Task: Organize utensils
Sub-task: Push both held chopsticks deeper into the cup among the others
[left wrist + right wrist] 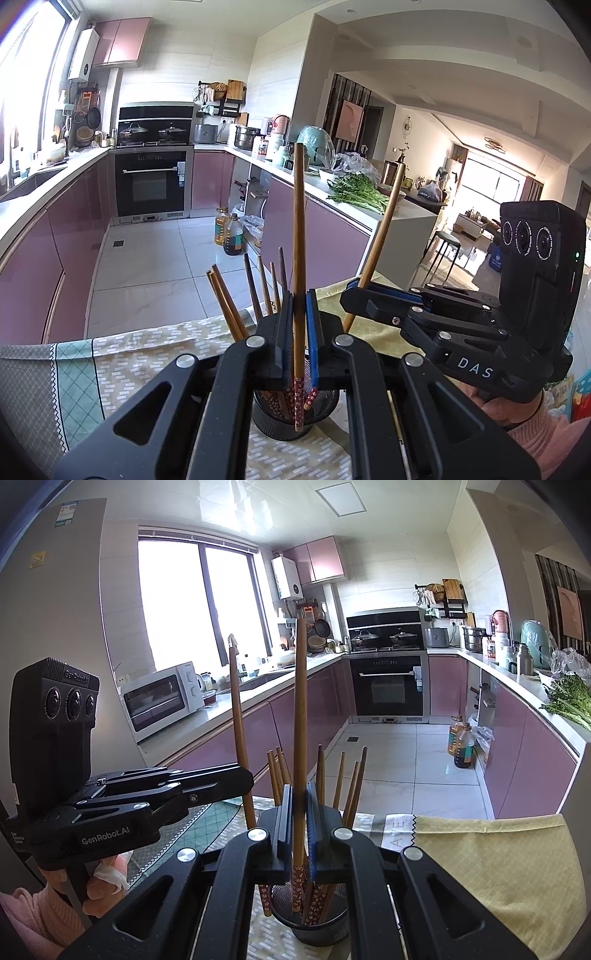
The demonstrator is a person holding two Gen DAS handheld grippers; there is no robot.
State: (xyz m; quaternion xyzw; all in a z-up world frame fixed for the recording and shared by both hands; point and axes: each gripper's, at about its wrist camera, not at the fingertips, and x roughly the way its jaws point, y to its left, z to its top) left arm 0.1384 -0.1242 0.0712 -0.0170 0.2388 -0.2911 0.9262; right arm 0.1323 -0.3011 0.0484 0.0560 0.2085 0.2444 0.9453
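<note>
Low in the middle of the left wrist view: left claw point(298, 332), almost closed, pinching one long brown chopstick point(298, 236) between its blue pads. Stands straight up, flowered end pointing down by the black mesh cup point(273, 417). Cannot tell if that end is inside the cup or just beside it.

Right next to it, at the right of that view: right claw point(354, 293), almost closed too, squeezing a second chopstick point(384, 229). Leans a little to the right at the top, with its flowered end dipping toward the cup's mouth.

Inside the cup, just behind the claws: more chopsticks point(229, 306), thin ends up, fanned out.

Under the cup: a patterned cloth point(155, 350) in white and green. Beside it, at the lower right of the right wrist view: a yellow cloth point(498, 867).

Farther back, on the white floor tiles: two oil bottles point(229, 236) by the pink cupboards. On the counter at the right: a bunch of green leaves point(358, 192). Far away, at the back wall: a black oven point(149, 184) with two pots on top.
</note>
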